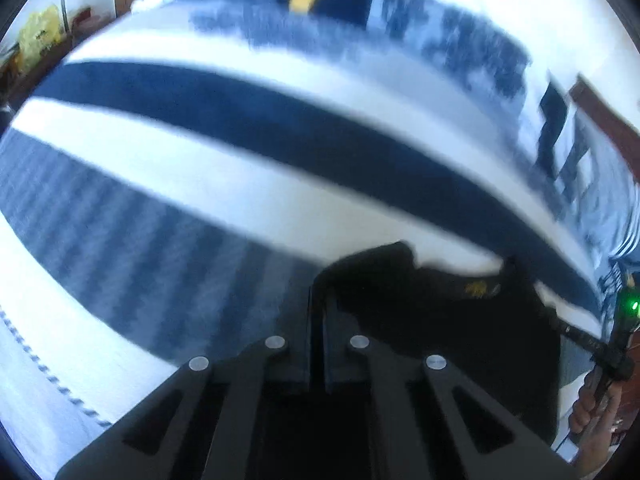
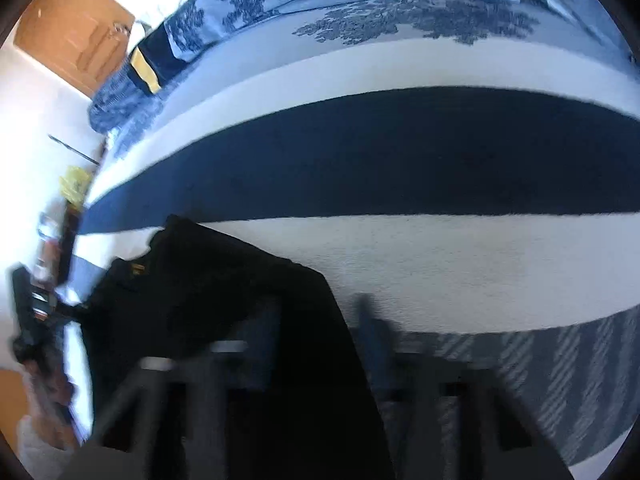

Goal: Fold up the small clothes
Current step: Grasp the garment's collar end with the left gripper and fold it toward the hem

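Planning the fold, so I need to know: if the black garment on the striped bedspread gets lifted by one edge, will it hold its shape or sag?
The black garment would likely sag: it already lies rumpled, with soft folds. It probably drapes rather than slides on the textured bedspread, and looks thin and light.

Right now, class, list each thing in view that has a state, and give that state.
left gripper: jaws shut, at the black garment's edge.
right gripper: blurred, shut, the garment draped over it.
black garment: rumpled on the bed, not folded flat.
striped bedspread: spread over the bed.
wooden door: closed.
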